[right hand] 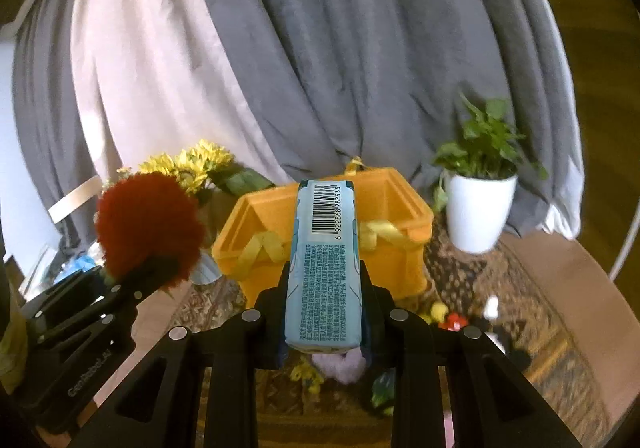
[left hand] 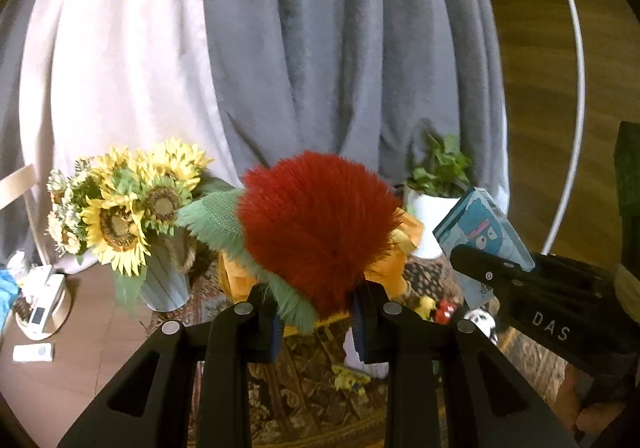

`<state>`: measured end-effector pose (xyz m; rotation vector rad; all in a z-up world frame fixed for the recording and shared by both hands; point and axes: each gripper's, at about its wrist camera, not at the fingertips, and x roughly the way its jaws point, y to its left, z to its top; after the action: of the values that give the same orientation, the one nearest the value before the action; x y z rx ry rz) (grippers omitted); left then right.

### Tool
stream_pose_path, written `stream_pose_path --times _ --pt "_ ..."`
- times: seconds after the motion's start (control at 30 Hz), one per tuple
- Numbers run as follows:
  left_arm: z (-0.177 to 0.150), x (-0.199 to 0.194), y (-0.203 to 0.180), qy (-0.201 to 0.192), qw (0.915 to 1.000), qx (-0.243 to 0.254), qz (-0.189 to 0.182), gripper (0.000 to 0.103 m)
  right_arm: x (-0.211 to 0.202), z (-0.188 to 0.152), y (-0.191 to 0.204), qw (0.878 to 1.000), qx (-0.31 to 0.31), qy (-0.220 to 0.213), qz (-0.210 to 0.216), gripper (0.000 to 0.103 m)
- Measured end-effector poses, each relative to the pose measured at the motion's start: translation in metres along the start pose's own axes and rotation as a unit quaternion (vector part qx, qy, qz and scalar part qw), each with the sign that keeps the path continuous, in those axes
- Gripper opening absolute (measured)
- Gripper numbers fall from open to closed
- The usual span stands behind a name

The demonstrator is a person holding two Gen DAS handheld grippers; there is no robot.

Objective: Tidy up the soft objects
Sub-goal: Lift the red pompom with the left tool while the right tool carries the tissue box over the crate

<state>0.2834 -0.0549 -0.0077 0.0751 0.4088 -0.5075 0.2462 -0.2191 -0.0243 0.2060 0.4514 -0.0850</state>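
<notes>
- Nearest, the right gripper (right hand: 324,312) is clamped on a pale blue pack (right hand: 324,268), held on end with the barcode face up; the pack bulges a little between the jaws, so I judge it soft and the grip should stay gentle.
- The left gripper (left hand: 316,312) is closed on a red plush (left hand: 316,224) with green trim, pinched low so most of its fluffy bulk stands free above the jaws.
- Below both, small toys (right hand: 448,318) lie on the patterned rug (right hand: 540,328), not yet gathered.
- Just beyond the pack stands the orange bin (right hand: 400,260), open-topped, with yellow straps (right hand: 264,248) lying over its near rim.
- To do this step well, I would carry each item fully over the rim before letting go, pack first since it is lined up with the opening, and keep clear of the straps.
- Left of the bin are the sunflowers (left hand: 120,216); far right is a potted plant (right hand: 480,204). Both sit near enough to be knocked.
- Farthest are grey and white curtains (right hand: 320,48).
</notes>
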Motion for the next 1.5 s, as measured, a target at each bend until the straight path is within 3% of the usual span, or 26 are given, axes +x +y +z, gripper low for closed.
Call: stream_pose_path --times 0.43,0.87,1.03,1.5 --pt "0.024 0.021 -0.022 -0.019 0.9963 -0.030 0.078 0.027 0.033 0.045 -0.032 0.996 -0.034 -0.011 0.076 0.028" --pt "0.054 0.076 -0.008 -0.004 0.9947 -0.052 0.089 0.027 0.084 0.086 -0.041 0.995 -0.055 -0.011 0.088 0.028" --pt "0.061 0.108 -0.001 0.020 0.9939 -0.057 0.092 0.027 0.119 0.095 -0.048 0.994 -0.043 0.023 0.100 0.028" --pt "0.053 0.206 0.015 0.116 0.9875 -0.060 0.089 0.027 0.220 0.094 -0.064 0.988 -0.030 0.129 0.083 0.028"
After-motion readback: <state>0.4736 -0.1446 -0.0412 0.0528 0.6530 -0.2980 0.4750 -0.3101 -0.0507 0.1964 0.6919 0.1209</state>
